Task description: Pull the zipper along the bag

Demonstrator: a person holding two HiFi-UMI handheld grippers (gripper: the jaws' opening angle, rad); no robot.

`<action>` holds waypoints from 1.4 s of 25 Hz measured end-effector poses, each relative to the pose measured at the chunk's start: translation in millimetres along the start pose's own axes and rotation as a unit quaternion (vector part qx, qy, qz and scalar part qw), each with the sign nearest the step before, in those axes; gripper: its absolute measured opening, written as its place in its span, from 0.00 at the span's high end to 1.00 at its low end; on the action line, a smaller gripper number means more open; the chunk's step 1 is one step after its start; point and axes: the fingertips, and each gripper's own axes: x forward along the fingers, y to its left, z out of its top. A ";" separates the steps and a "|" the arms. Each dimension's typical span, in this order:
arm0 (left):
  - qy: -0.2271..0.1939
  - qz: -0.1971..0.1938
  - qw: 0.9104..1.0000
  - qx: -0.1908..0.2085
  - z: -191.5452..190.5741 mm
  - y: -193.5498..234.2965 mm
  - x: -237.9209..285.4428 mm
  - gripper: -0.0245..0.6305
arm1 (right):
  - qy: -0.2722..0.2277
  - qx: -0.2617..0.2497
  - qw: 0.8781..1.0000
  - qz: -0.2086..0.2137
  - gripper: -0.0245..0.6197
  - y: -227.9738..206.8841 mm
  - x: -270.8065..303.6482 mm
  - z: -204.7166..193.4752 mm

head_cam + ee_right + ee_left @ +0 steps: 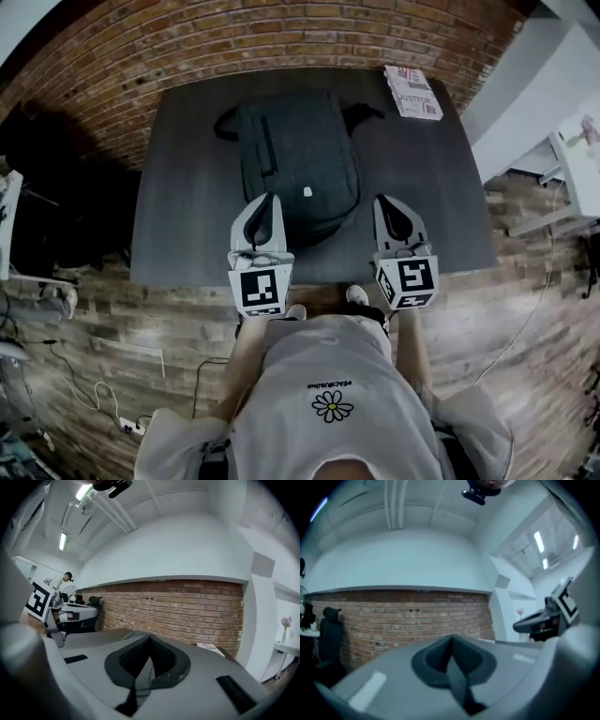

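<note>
A dark grey backpack [298, 159] lies flat on the dark table [187, 187], its base toward me. My left gripper [267, 200] hovers over the bag's near left corner, jaws shut with nothing between them. My right gripper [387, 202] is held over the table just right of the bag, also shut and empty. Both point level toward the brick wall. In the left gripper view the left gripper [451, 640] shows closed jaws, and the other gripper [543, 618] appears at the right. In the right gripper view the right gripper [150, 638] is closed too. The zipper pull is not discernible.
A printed booklet [412, 91] lies at the table's far right corner. A brick wall [281, 37] runs behind the table. White furniture [553, 112] stands to the right, a dark chair and desk [19, 197] to the left. Cables [122, 422] cross the wooden floor.
</note>
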 end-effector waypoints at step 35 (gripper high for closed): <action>0.138 0.200 0.970 -0.008 -43.6 -3.7 70.0 0.96 | 0.042 -0.076 0.960 0.267 0.95 -44.1 151.4 -8.9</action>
